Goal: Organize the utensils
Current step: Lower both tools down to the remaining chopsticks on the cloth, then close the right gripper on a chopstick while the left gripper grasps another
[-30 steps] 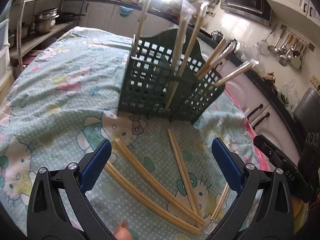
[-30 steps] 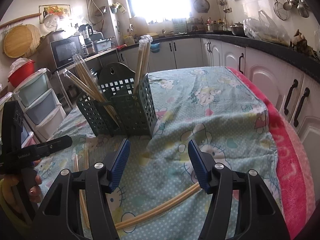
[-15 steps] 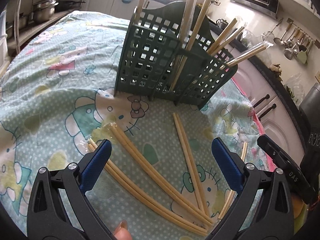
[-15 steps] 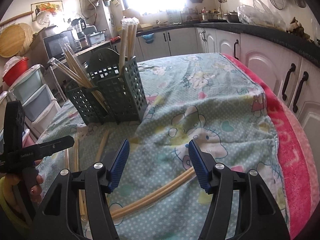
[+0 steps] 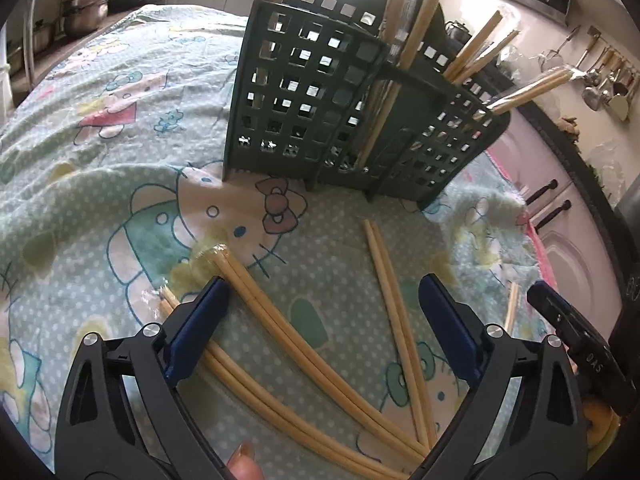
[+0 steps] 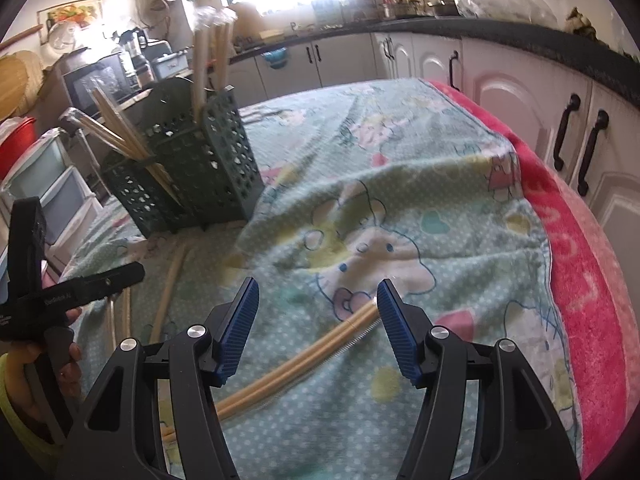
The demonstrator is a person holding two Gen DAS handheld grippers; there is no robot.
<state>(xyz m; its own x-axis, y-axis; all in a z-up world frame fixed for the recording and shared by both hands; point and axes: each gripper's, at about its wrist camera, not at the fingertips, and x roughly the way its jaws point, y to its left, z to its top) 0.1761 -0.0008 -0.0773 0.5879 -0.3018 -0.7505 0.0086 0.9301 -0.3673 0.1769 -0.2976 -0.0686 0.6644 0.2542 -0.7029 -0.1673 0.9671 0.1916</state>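
Observation:
A dark green lattice utensil holder (image 5: 320, 112) (image 6: 188, 168) stands on the patterned cloth with several chopstick pairs upright in it. Wrapped chopstick pairs (image 5: 304, 352) lie on the cloth between my left gripper's (image 5: 324, 320) open blue pads, and a bare pair (image 5: 396, 320) lies to their right. My right gripper (image 6: 318, 320) hangs open over one wrapped pair (image 6: 304, 364) that runs under its jaws; nothing is pinched. The other gripper's black body (image 6: 60, 296) shows at the left of the right wrist view.
The cloth (image 6: 400, 184) covers the table; a pink towel edge (image 6: 580, 280) runs along its right side beside white cabinets (image 6: 520, 92). Pots (image 5: 84, 4) sit on a shelf at the far left. Hanging ladles (image 5: 604, 80) line the right wall.
Both grippers have sunk and tilted down toward the cloth; the holder and the loose chopsticks now look closer. Jaws kept the same width.

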